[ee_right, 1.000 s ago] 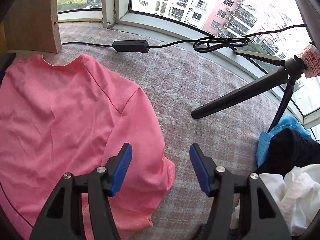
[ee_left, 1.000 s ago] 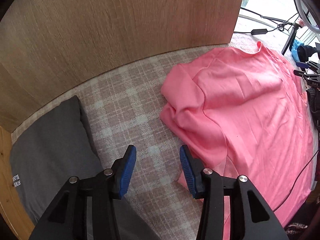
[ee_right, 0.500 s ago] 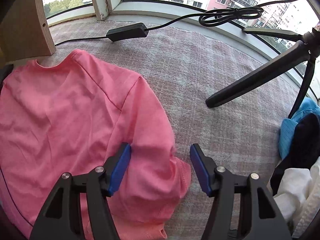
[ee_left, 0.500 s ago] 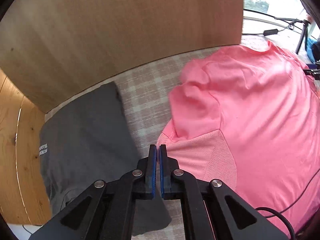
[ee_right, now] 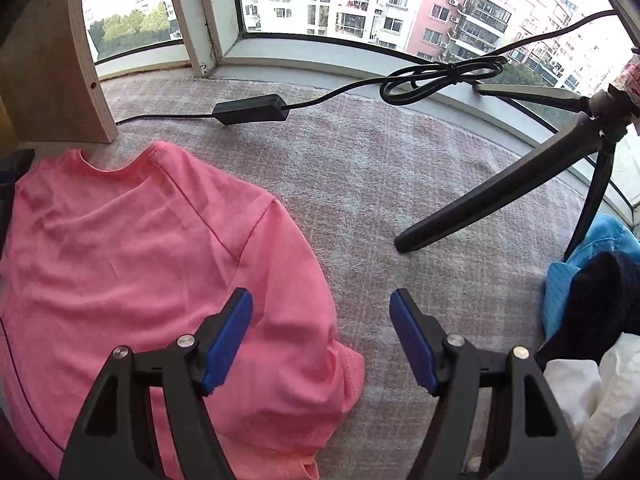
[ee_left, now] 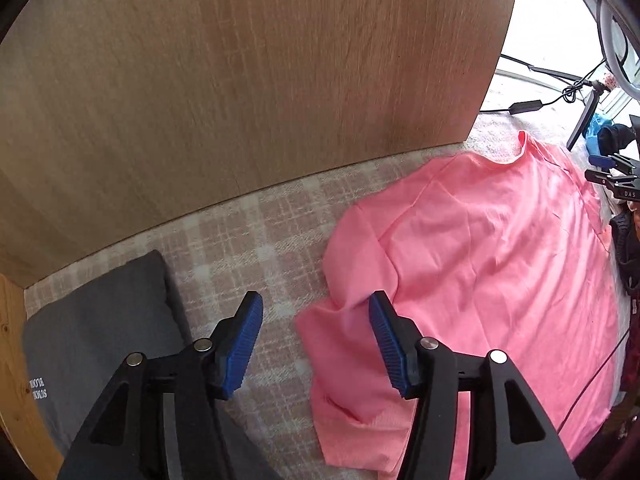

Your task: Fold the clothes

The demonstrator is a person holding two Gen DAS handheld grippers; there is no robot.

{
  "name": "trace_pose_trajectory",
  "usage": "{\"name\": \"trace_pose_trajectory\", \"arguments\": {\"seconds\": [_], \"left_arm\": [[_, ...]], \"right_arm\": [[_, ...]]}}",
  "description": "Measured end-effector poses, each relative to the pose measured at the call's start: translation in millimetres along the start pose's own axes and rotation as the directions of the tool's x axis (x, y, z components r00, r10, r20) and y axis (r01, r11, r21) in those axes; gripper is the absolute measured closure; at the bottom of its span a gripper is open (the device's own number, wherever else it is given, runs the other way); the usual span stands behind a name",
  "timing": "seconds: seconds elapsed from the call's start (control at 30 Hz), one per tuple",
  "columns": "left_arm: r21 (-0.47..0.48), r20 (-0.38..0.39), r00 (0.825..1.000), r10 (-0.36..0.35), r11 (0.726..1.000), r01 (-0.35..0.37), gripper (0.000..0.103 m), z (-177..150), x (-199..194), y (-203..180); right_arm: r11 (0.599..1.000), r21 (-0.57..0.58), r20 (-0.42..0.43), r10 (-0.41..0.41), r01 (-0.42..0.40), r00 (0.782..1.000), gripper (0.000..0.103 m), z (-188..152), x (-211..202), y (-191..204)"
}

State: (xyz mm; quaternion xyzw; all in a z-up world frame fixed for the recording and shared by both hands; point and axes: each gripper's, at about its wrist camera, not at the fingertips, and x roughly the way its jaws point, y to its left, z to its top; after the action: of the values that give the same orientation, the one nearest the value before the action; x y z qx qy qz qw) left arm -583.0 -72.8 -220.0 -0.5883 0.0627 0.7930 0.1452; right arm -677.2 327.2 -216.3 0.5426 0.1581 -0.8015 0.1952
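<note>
A pink T-shirt lies spread on the checked blanket, collar toward the far side. Its left sleeve lies crumpled near me. My left gripper is open and empty, hovering just above that sleeve's edge. In the right wrist view the same pink T-shirt fills the left side, with its right sleeve folded under at the edge. My right gripper is open and empty, above that sleeve's edge.
A folded grey garment lies at the left beside a wooden panel. A black tripod, a power adapter with cable and a pile of blue, dark and white clothes sit to the right by the window.
My left gripper was shut half a second ago over the sleeve and is now open again, and the sleeve lies released. My right gripper stayed open and shifted slightly.
</note>
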Motion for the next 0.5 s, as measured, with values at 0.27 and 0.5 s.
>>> {"name": "trace_pose_trajectory", "arguments": {"seconds": [0.27, 0.5], "left_arm": [[0.067, -0.023, 1.0, 0.004, 0.998, -0.002, 0.099, 7, 17, -26], [0.09, 0.144, 0.955, 0.258, 0.958, -0.272, 0.086, -7, -45, -45]], "right_arm": [[0.999, -0.045, -0.022, 0.029, -0.03, 0.999, 0.032, 19, 18, -3], [0.998, -0.064, -0.04, 0.023, -0.025, 0.999, 0.1, 18, 21, 2]]}}
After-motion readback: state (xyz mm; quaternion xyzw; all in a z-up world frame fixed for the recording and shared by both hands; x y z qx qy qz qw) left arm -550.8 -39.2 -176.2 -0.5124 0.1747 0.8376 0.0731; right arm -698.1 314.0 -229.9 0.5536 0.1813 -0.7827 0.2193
